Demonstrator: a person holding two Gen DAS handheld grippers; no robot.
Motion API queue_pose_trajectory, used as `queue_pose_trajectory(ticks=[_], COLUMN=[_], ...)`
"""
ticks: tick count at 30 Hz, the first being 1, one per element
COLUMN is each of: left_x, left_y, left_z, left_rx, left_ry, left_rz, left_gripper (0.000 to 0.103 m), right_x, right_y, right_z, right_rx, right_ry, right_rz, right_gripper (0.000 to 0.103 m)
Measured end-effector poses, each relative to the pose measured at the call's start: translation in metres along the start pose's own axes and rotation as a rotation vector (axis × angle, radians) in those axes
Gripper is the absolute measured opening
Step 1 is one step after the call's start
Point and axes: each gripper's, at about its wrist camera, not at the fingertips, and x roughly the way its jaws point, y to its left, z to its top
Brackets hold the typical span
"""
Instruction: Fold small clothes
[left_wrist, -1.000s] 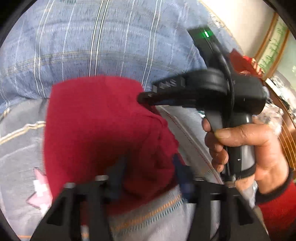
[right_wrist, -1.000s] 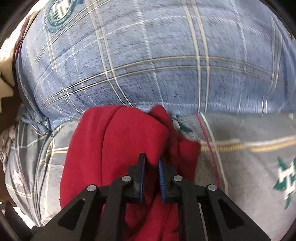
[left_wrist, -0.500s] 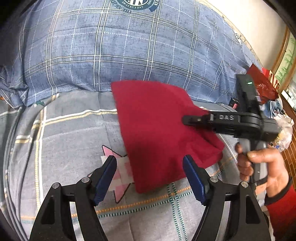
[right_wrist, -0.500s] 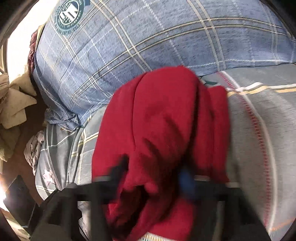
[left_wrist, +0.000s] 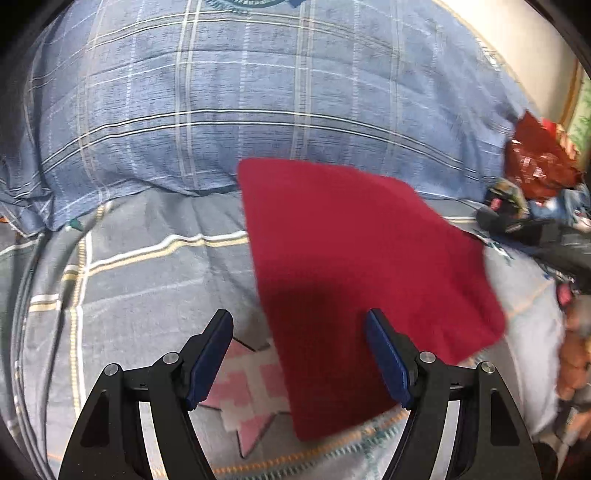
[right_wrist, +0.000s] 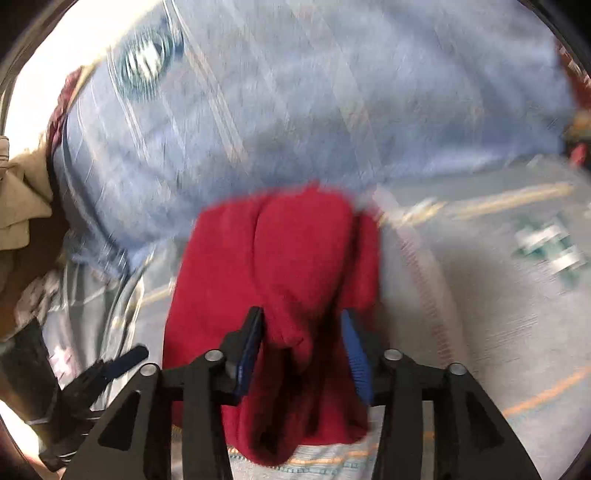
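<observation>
Cloth: red garment (left_wrist: 354, 266), soft fleecy knit, folded to a rough rectangle, flat on the plaid bedsheet (left_wrist: 147, 280).
Left gripper (left_wrist: 299, 354): jaws wide, empty; garment at 12–1 o'clock.
Right gripper (right_wrist: 301, 347): jaws apart, astride a raised fold, not clamping.

We see home bedroom. Bed laid with grey checked sheet (left_wrist: 147, 280), star patch (left_wrist: 251, 402) printed on it; big blue plaid pillow (left_wrist: 258, 92) with round crest at head. Cream wall (left_wrist: 517, 44) behind, framed picture (left_wrist: 581, 110) at right edge. Heap of household clutter (left_wrist: 535, 177) beside bed; beige cloth (right_wrist: 22, 206) at left.
</observation>
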Motion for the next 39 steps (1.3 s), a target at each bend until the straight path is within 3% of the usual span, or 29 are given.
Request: queue_pose_trajectory(ticks=[2, 3, 5, 8, 10, 17, 20, 23, 27, 30, 33, 35, 36, 39], left_x=[0.008, 0.011, 0.018, 0.024, 0.023, 0.024, 0.023, 0.024, 0.019, 0.011, 0.004, 0.005, 0.008, 0.021], left_y=[0.001, 0.000, -0.001, -0.005, -0.006, -0.008, -0.009, -0.012, -0.012, -0.010, -0.001, 0.010, 0.014, 0.029], left_z=[0.003, 0.004, 0.004, 0.003, 0.003, 0.003, 0.002, 0.000, -0.002, 0.000, 0.005, 0.011, 0.012, 0.018], left_rx=[-0.018, -0.021, -0.025, -0.013, -0.008, -0.011, -0.011, -0.006, -0.006, -0.015, -0.047, -0.094, -0.112, -0.176], left_ry=[0.008, 0.013, 0.022, 0.024, 0.018, 0.014, 0.019, 0.025, 0.026, 0.013, -0.006, 0.002, 0.010, 0.041], left_rz=[0.008, 0.011, 0.016, 0.023, 0.023, 0.038, 0.047, 0.054, 0.054, 0.033, -0.023, -0.071, -0.085, -0.133], left_gripper=[0.073, 0.074, 0.076, 0.078, 0.079, 0.079, 0.079, 0.079, 0.077, 0.077, 0.077, 0.077, 0.077, 0.077], right_x=[-0.016, -0.015, 0.003, 0.045, 0.060, 0.012, 0.015, 0.041, 0.023, 0.008, -0.003, -0.003, 0.000, 0.031], right_y=[0.012, 0.020, 0.036, 0.038, 0.026, 0.035, 0.044, 0.032, 0.032, 0.027, 0.026, 0.019, 0.013, -0.009], right_z=[0.003, 0.004, 0.004, -0.003, -0.008, -0.020, -0.032, -0.050, -0.047, -0.045, -0.033, -0.020, -0.014, 0.002], right_rx=[-0.050, -0.085, -0.133, -0.174, -0.149, -0.111, -0.170, -0.144, -0.119, -0.050, -0.046, -0.021, -0.006, 0.042], right_ry=[-0.076, -0.073, -0.022, 0.044, 0.074, 0.033, 0.041, 0.122, 0.081, 0.019, -0.061, -0.094, -0.102, -0.019], right_rz=[-0.006, 0.016, 0.035, -0.124, -0.109, -0.060, -0.116, -0.131, -0.099, -0.048, -0.055, -0.066, -0.064, -0.049], right_gripper=[0.048, 0.048, 0.042, 0.040, 0.039, 0.045, 0.047, 0.046, 0.048, 0.056, 0.061, 0.082, 0.086, 0.090])
